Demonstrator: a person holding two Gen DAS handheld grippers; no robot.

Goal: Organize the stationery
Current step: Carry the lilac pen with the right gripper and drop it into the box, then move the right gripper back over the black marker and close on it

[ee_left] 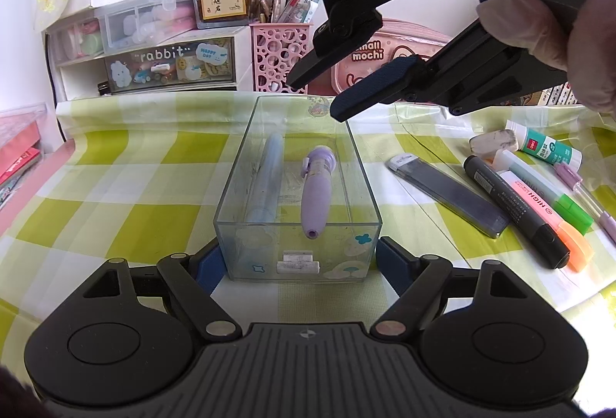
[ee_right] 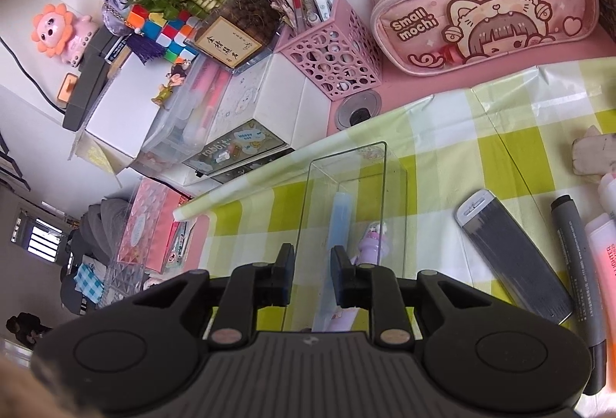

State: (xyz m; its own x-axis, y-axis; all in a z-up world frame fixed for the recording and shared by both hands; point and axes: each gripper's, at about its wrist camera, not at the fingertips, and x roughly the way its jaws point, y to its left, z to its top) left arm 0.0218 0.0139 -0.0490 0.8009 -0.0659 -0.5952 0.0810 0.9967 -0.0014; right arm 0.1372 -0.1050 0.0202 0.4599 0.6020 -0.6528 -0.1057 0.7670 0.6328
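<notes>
Between the two pads of the left gripper (ee_left: 299,264) stands a clear box (ee_left: 298,225), its near end wall caught from both sides, so this gripper is clamped on the box. Inside the box, straight ahead of these pads, lie a purple pen (ee_left: 317,193) and, to its left, a pale blue tube (ee_left: 267,179); they lie side by side, not touching. Two small white erasers (ee_left: 297,263) rest at the near end, betw. the pads.

Above the far end of the box hangs the right gripper (ee_left: 315,98), held by a gloved hand (ee_left: 539,33). Its jaws stand a little apart w. nothing betw. them; in the right wrist view the gap (ee_right: 312,275) shows only the box wall and the blue tube below.

To the right of the left gripper, on the green checked cloth (ee_left: 115,194), lie a grey lead case (ee_left: 446,194), a black marker (ee_left: 516,210), an orange highlighter (ee_left: 546,214), a green highlighter (ee_left: 554,194), a glue stick (ee_left: 543,144) and a used eraser (ee_left: 494,141).
</notes>
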